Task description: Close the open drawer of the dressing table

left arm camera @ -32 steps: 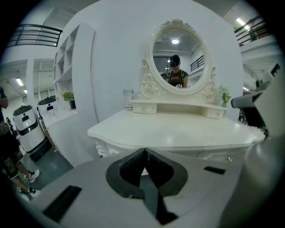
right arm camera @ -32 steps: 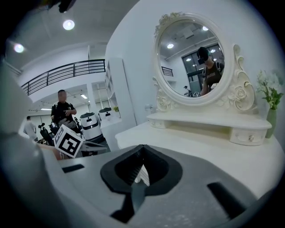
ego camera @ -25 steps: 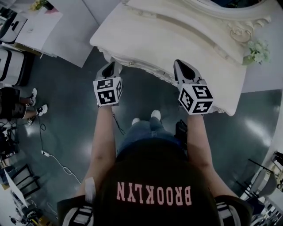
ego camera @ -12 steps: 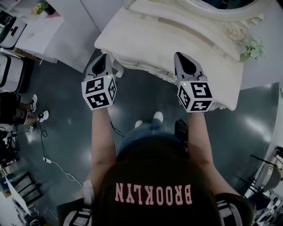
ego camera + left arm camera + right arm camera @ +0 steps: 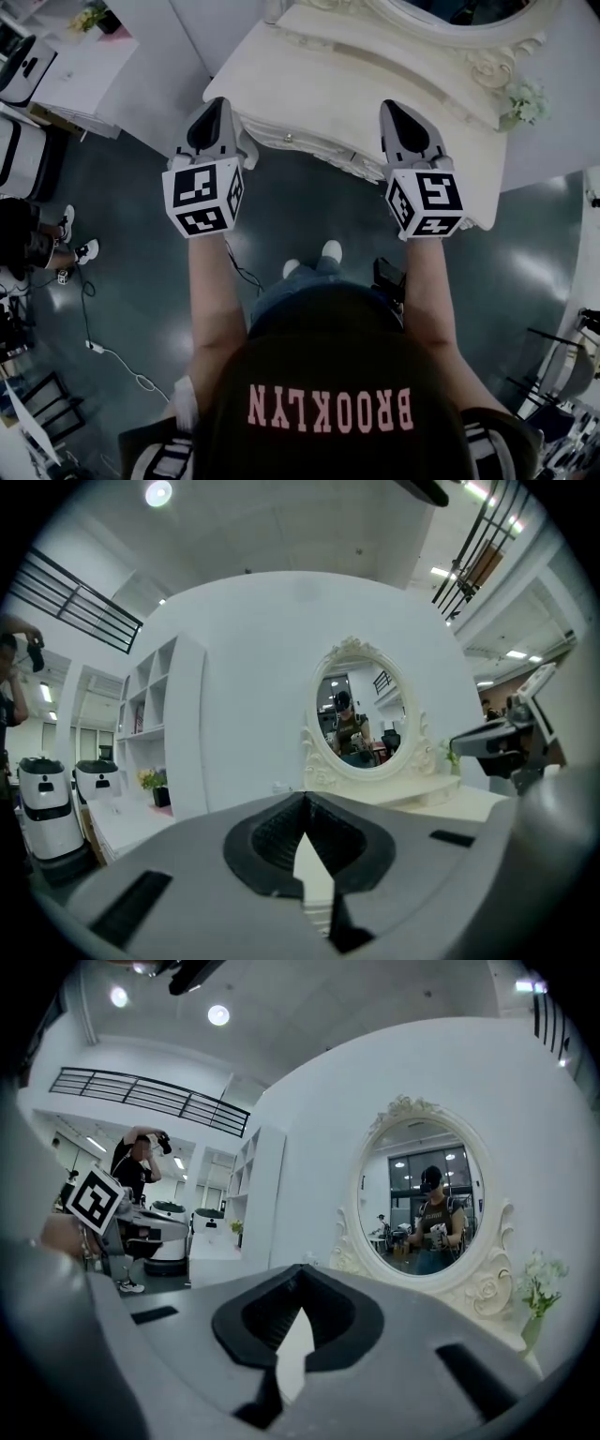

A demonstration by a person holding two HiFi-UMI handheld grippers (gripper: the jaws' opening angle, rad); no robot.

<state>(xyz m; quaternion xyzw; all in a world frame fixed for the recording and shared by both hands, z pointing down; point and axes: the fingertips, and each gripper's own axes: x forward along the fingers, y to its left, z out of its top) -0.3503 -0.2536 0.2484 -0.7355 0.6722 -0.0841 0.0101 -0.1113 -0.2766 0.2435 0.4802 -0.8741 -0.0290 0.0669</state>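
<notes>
since both grippers have lifted over the last second, neither one is now at the drawer front. in the head view a second ago they sat lower, noses close to the front of the dressing table (image 5: 375,84). they now ride higher and closer to the camera, level with the table's front edge.

left gripper (image 5: 216,105): jaws clenched, tips meeting, nothing between them. it stands at the table's left front corner and looks level toward the oval mirror (image 5: 361,726).

right gripper (image 5: 392,106): jaws likewise together and empty. it stands over the right part of the front edge, well apart from the left one.

drawer (image 5: 302,142): under the table top, between the two grippers, marked by a small knob (image 5: 288,138). its front appears to sit in line with the carved apron, and no open box shows ahead of it. from this steep angle a small gap cannot be ruled out.

finding: the push looks finished and the hands appear to be retiring. the drawer seems closed, subject to a check from the front.
</notes>
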